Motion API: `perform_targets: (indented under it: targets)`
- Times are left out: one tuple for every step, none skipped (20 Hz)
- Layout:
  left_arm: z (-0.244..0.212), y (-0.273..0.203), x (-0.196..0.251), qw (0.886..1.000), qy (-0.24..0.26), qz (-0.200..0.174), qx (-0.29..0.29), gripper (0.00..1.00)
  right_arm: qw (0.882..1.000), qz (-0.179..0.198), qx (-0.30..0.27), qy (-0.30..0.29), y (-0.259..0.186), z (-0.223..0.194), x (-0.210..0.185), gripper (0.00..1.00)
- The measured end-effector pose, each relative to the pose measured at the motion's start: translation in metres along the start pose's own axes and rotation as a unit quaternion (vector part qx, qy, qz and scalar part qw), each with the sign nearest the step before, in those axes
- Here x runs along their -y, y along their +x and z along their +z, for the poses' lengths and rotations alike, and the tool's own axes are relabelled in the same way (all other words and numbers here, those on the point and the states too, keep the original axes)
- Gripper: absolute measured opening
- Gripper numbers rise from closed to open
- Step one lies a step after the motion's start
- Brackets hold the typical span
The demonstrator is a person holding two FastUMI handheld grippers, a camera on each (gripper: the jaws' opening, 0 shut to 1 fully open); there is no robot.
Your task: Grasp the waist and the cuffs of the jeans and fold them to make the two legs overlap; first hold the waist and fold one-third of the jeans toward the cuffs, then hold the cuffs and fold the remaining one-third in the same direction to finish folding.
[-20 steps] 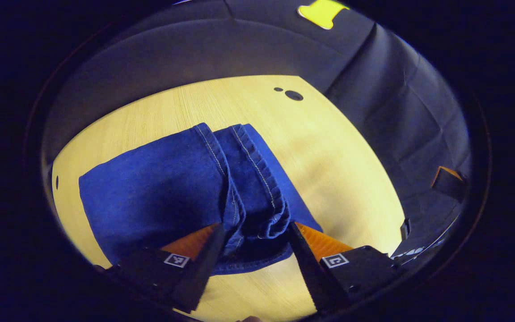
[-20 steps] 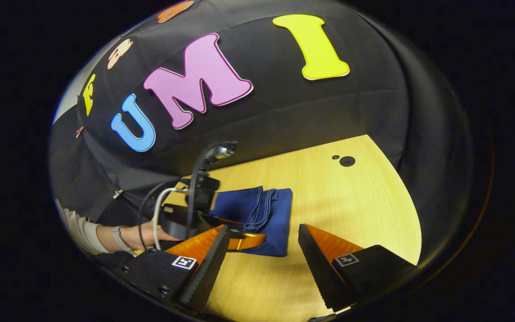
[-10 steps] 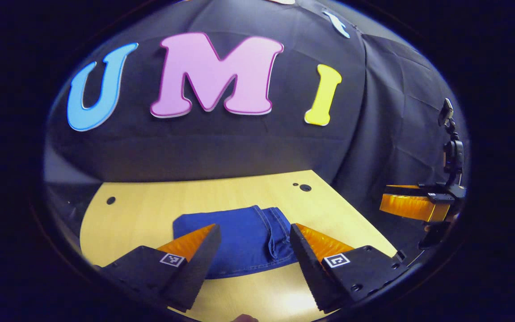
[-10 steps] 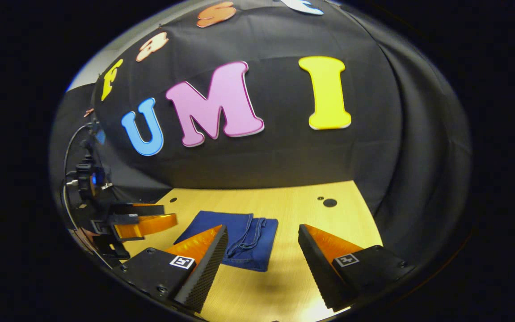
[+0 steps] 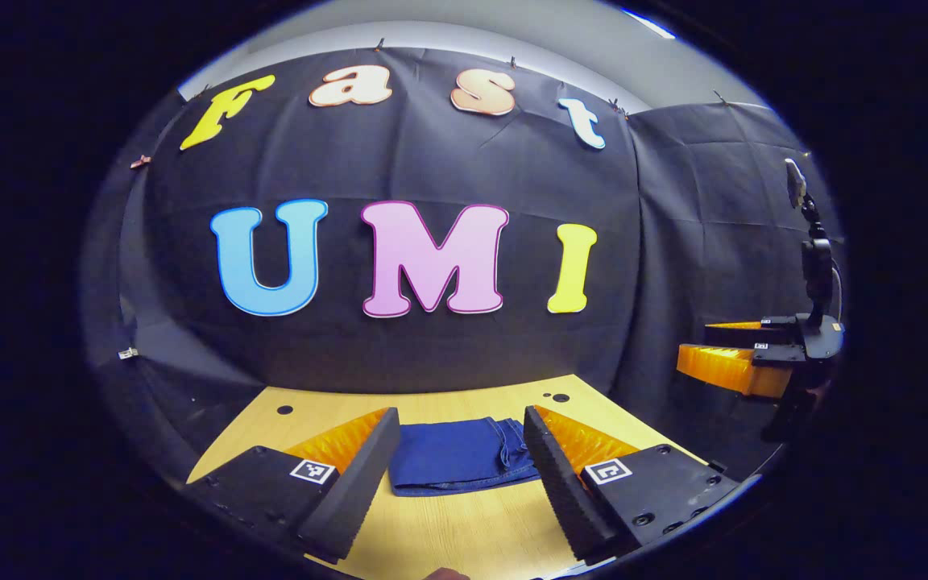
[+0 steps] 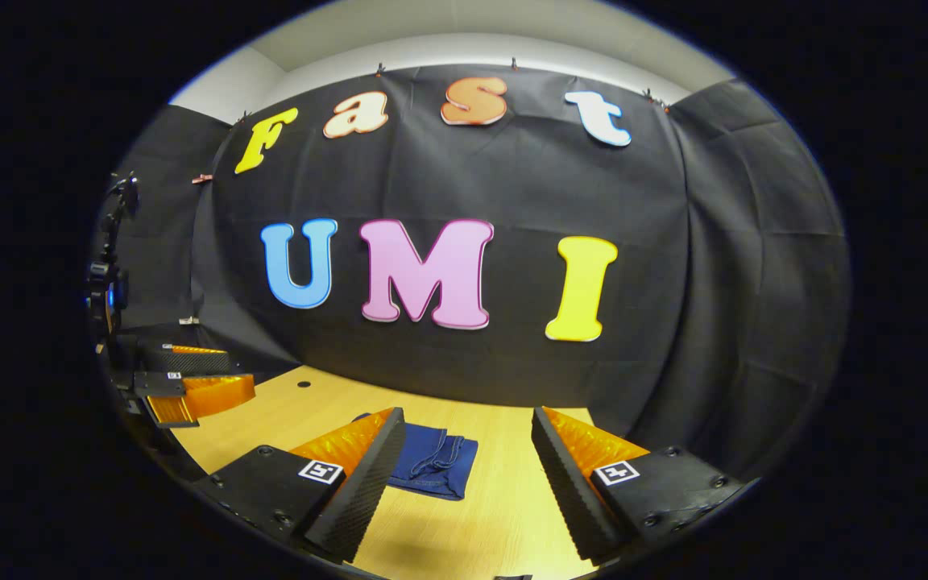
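Denim's all bundled up: the jeans (image 5: 464,455) lie as a compact folded stack on the wooden table (image 5: 448,532), so folding looks done to me. I'm holding my left gripper (image 5: 456,451) and right gripper (image 6: 468,459) up off them, jaws apart, nothing pinched. Just small holes (image 5: 554,397) in the tabletop nearby, nothing blocking.

Ridged fingers (image 5: 559,475), square-tagged black mounts

Denim jeans (image 5: 456,455), stitched seams, smooth matt wood-grain table (image 5: 448,532)
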State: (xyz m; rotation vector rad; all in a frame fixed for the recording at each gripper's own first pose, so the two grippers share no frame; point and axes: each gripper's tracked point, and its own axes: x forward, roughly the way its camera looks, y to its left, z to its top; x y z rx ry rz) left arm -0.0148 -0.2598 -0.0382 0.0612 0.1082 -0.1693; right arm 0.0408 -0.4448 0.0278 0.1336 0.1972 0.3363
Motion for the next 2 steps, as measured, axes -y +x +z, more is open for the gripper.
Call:
perform_targets:
  targets:
    - [0.009, -0.016, 0.005, 1.0, -0.001, -0.002, 0.009, 0.96, 1.0, -0.004, 0.014, -0.004, -0.013, 0.012, -0.003, 0.96]
    - [0.013, -0.032, 0.01, 1.0, -0.004, -0.002, 0.016, 0.96, 1.0, -0.008, 0.026, -0.011, -0.023, 0.022, -0.004, 0.96]
